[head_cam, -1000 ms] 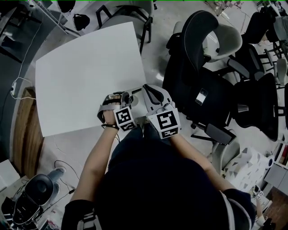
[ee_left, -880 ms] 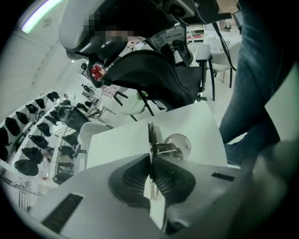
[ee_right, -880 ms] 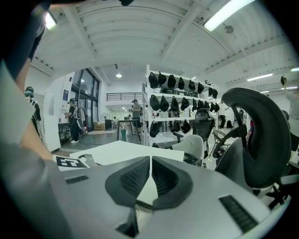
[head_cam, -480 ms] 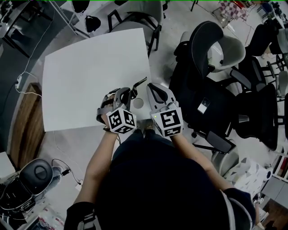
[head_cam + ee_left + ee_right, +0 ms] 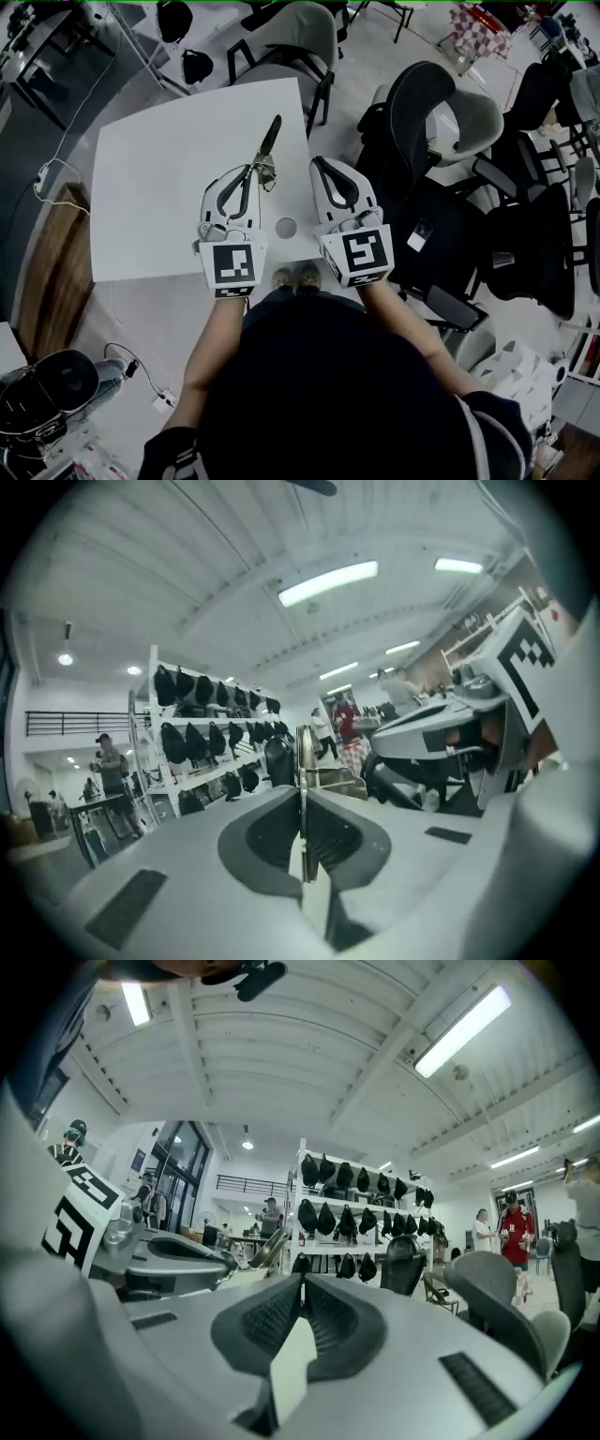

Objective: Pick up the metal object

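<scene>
The metal object [image 5: 268, 142] is a long thin tool like tongs. It sticks out forward from my left gripper [image 5: 249, 172], which is shut on its near end and holds it above the white table [image 5: 159, 159]. In the left gripper view the metal object [image 5: 303, 752] stands edge-on between the closed pads of that gripper [image 5: 302, 797]. My right gripper [image 5: 320, 166] hovers just to the right, shut with nothing in it. In the right gripper view the pads of the right gripper [image 5: 302, 1284] meet, and the metal object [image 5: 265, 1247] shows off to the left.
A small round disc [image 5: 286, 227] is set in the table near its front edge. Black and grey office chairs [image 5: 441, 141] crowd the floor right of the table. Another chair [image 5: 281, 37] stands behind it. A wooden cabinet [image 5: 52, 253] sits to the left.
The left gripper closed on the metal object at the table's near edge and lifted it forward, so it now points away. The right gripper rose alongside it.
</scene>
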### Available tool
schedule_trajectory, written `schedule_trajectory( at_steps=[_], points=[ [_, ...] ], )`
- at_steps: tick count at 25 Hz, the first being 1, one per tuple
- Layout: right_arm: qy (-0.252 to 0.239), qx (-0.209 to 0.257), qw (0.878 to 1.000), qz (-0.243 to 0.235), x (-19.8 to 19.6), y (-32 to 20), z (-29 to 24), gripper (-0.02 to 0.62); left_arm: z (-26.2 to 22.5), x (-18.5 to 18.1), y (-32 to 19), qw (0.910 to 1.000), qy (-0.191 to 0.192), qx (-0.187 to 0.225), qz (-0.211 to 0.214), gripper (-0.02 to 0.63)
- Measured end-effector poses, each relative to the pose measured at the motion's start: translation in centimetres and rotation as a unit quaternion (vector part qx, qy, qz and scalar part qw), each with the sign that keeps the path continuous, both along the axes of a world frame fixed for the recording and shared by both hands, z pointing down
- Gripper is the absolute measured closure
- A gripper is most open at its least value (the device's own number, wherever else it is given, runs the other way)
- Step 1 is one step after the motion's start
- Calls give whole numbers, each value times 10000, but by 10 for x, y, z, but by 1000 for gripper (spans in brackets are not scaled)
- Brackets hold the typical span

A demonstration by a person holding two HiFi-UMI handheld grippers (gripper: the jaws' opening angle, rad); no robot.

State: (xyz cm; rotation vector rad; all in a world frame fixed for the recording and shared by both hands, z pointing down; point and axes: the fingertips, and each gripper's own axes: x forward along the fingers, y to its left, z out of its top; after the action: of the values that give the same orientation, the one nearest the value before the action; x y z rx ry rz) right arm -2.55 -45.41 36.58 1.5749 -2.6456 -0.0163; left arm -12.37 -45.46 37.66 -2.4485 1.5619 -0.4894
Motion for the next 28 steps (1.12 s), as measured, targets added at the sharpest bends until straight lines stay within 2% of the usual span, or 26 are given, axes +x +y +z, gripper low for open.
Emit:
schedule_trajectory(
  at_steps=[4,7,14,28],
  points=[
    [-124,399,9991,73,11,-2,-39,566,-44,-6,2,9970,684,337,-146,583],
    [-169,619,9979,129,16,-2,-63,568,-71,-9,3,9934,957,588,-214,583],
    [-162,763,9966,246,21,-4,-82,568,-95,-16,2,9905,1098,772,-284,583],
    [-138,651,9976,201,22,-8,-75,569,-88,-18,-2,9909,1086,704,-360,583]
  ],
)
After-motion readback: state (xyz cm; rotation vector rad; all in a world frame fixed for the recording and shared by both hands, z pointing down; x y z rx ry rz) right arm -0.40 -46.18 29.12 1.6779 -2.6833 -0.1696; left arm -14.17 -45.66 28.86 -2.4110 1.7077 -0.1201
